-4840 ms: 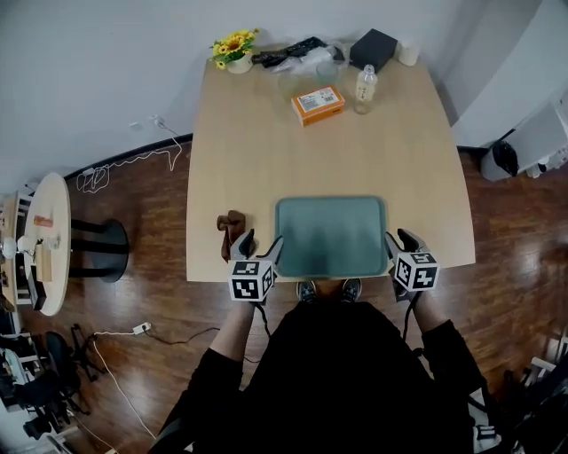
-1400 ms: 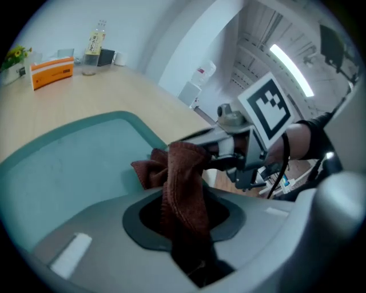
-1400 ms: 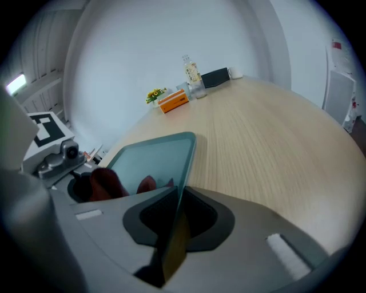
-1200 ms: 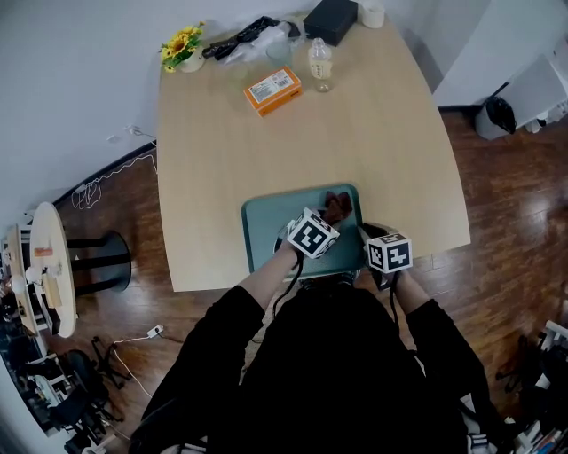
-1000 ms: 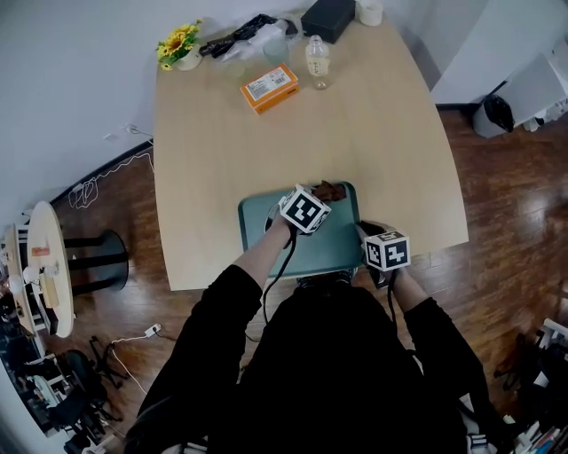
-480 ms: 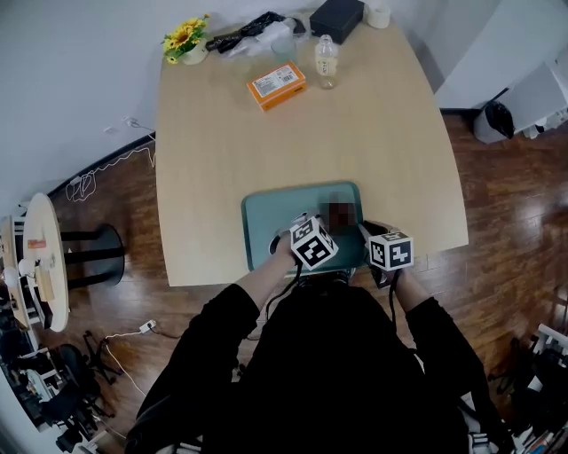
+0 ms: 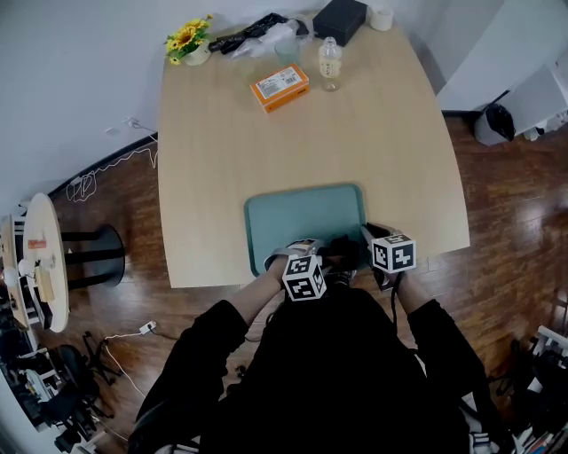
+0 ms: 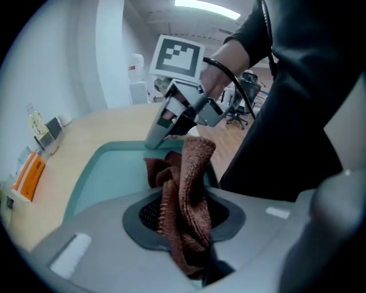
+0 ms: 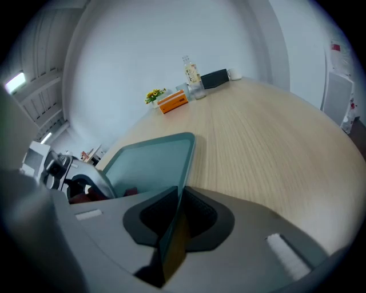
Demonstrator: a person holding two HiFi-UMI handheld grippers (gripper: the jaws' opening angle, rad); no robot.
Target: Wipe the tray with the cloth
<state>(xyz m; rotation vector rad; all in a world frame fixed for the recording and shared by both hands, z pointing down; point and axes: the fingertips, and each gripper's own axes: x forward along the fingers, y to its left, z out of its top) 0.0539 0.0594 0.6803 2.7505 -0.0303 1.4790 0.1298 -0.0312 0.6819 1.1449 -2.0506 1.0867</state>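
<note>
The teal tray [image 7: 302, 213] lies on the pale wooden surface [image 7: 302, 133], with its near edge along the side where the person sits.

The right claw [image 9: 173, 226] is closed on the tray's rim at the near right corner. In the right gripper view the thin teal edge runs straight between its two dark pads, which press on it from either side.

The left claw [image 8: 184, 223] is at the tray's near edge, just left of the right claw, and pinches the brown cloth [image 8: 189, 177]. Its jaws are nearly together, with a thick bunch of the knitted fabric squeezed between the pads. The rest of the cloth spills out ahead of the jaws in folds over the near right part of the tray. Its far end is close to the tips of the right claw. It seems to rest on the tray's floor, though the folds hide the contact itself. In the head view the cloth shows only as a dark patch between the two marker cubes.

Well beyond the tray's far edge, at the back of the surface, are an orange box [image 7: 280, 87], a small clear bottle [image 7: 330, 64], a pot of yellow flowers [image 7: 188, 40] and a black box [image 7: 339, 18].
</note>
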